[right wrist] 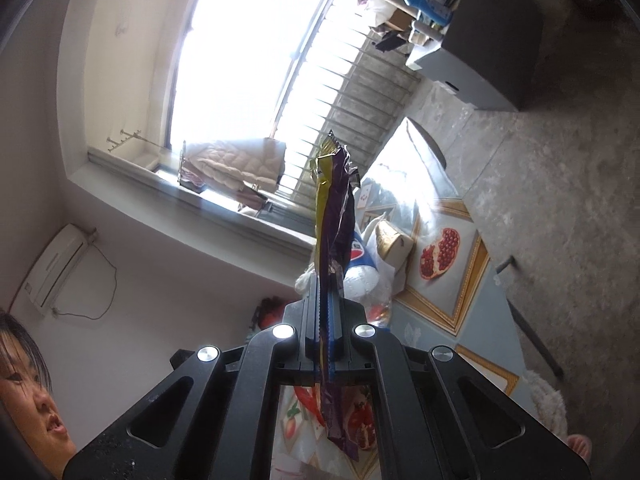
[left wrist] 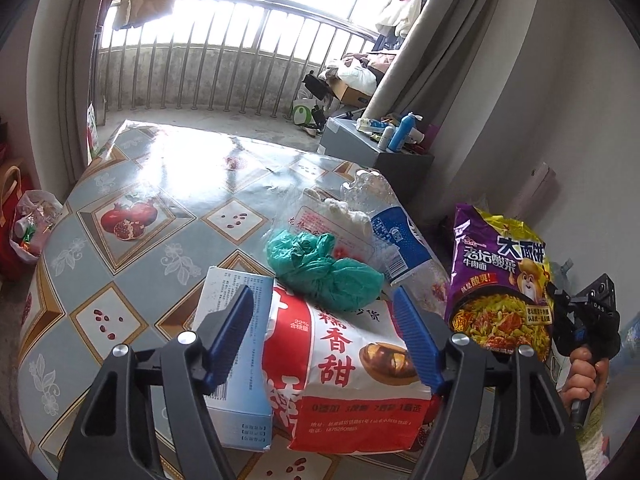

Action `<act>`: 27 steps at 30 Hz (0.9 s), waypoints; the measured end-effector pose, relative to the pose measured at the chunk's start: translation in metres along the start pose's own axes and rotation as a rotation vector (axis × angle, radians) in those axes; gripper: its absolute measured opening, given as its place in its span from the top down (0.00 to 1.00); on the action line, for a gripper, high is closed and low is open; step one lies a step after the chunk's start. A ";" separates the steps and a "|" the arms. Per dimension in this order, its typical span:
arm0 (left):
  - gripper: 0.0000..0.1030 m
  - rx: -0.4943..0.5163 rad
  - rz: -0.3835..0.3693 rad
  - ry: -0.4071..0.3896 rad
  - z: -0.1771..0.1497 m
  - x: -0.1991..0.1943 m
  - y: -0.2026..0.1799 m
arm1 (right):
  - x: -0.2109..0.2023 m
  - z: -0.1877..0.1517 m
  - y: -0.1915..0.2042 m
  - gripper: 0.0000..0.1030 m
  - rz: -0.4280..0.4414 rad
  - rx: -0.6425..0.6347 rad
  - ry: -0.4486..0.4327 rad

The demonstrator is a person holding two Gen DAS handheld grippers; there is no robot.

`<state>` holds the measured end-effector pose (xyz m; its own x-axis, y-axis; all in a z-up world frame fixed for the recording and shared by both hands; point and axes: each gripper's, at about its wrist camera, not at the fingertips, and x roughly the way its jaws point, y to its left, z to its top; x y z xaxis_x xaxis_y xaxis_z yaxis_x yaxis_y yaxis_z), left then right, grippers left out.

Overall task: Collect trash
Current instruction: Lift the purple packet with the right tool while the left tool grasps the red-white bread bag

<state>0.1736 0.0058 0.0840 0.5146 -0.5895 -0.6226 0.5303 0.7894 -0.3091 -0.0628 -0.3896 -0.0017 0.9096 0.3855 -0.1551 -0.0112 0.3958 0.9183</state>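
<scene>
My right gripper [right wrist: 327,300] is shut on a purple and yellow noodle wrapper [right wrist: 334,216], seen edge-on; in the left wrist view the wrapper [left wrist: 500,276] hangs in the air right of the table, held by the right gripper [left wrist: 576,312]. My left gripper [left wrist: 324,316] is open above a pile of trash at the table's near right: a red and white food bag [left wrist: 348,376], a light blue box [left wrist: 236,360], a crumpled green plastic bag [left wrist: 324,268], a clear bag with red print [left wrist: 320,216] and a crushed Pepsi bottle [left wrist: 400,248].
The table [left wrist: 160,208] has a glossy pomegranate-print cloth. A red bag with trash [left wrist: 28,228] stands on the floor at the left. A grey cabinet [left wrist: 360,140] with bottles stands behind the table. A balcony railing [left wrist: 224,76] runs at the back.
</scene>
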 end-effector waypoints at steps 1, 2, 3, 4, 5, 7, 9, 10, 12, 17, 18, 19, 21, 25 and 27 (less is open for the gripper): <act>0.33 -0.001 -0.006 -0.001 0.002 0.001 -0.002 | -0.003 -0.001 -0.002 0.99 -0.003 0.005 -0.005; 0.34 -0.001 -0.010 -0.001 0.003 0.003 -0.004 | -0.005 -0.002 -0.003 0.99 -0.005 0.011 -0.011; 0.34 0.001 -0.017 -0.002 0.005 0.004 -0.007 | -0.007 -0.003 -0.005 0.99 -0.006 0.017 -0.018; 0.34 0.005 -0.026 -0.002 0.007 0.006 -0.010 | -0.009 -0.004 -0.006 0.99 -0.007 0.022 -0.026; 0.35 0.012 -0.033 -0.003 0.008 0.006 -0.014 | -0.013 -0.004 -0.006 0.99 -0.006 0.026 -0.033; 0.35 0.029 -0.040 -0.004 0.009 0.009 -0.022 | -0.020 -0.004 -0.009 0.99 -0.002 0.033 -0.048; 0.37 0.040 -0.034 0.001 0.009 0.011 -0.027 | -0.025 -0.006 -0.012 0.99 0.003 0.039 -0.058; 0.38 0.039 -0.039 0.006 0.008 0.012 -0.028 | -0.028 -0.008 -0.013 0.99 0.005 0.043 -0.062; 0.39 0.037 -0.052 0.022 0.005 0.013 -0.029 | -0.032 -0.010 -0.016 0.99 0.007 0.048 -0.068; 0.43 0.039 -0.061 0.058 -0.006 0.013 -0.030 | -0.044 -0.018 -0.024 0.99 0.003 0.071 -0.077; 0.43 0.037 -0.064 0.062 -0.009 0.011 -0.030 | -0.047 -0.020 -0.026 0.99 0.003 0.077 -0.078; 0.44 0.038 -0.067 0.064 -0.011 0.010 -0.031 | -0.050 -0.022 -0.028 0.99 0.005 0.083 -0.078; 0.44 0.051 -0.069 0.071 -0.017 0.006 -0.032 | -0.052 -0.025 -0.030 0.99 0.002 0.093 -0.078; 0.44 0.086 -0.042 0.071 -0.028 -0.002 -0.034 | -0.056 -0.030 -0.033 0.99 -0.002 0.111 -0.077; 0.44 0.088 -0.027 0.067 -0.033 -0.006 -0.032 | -0.057 -0.031 -0.035 0.99 0.001 0.118 -0.078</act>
<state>0.1315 -0.0105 0.0739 0.4547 -0.5951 -0.6627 0.6017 0.7538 -0.2641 -0.1270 -0.3989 -0.0361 0.9392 0.3179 -0.1297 0.0329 0.2926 0.9557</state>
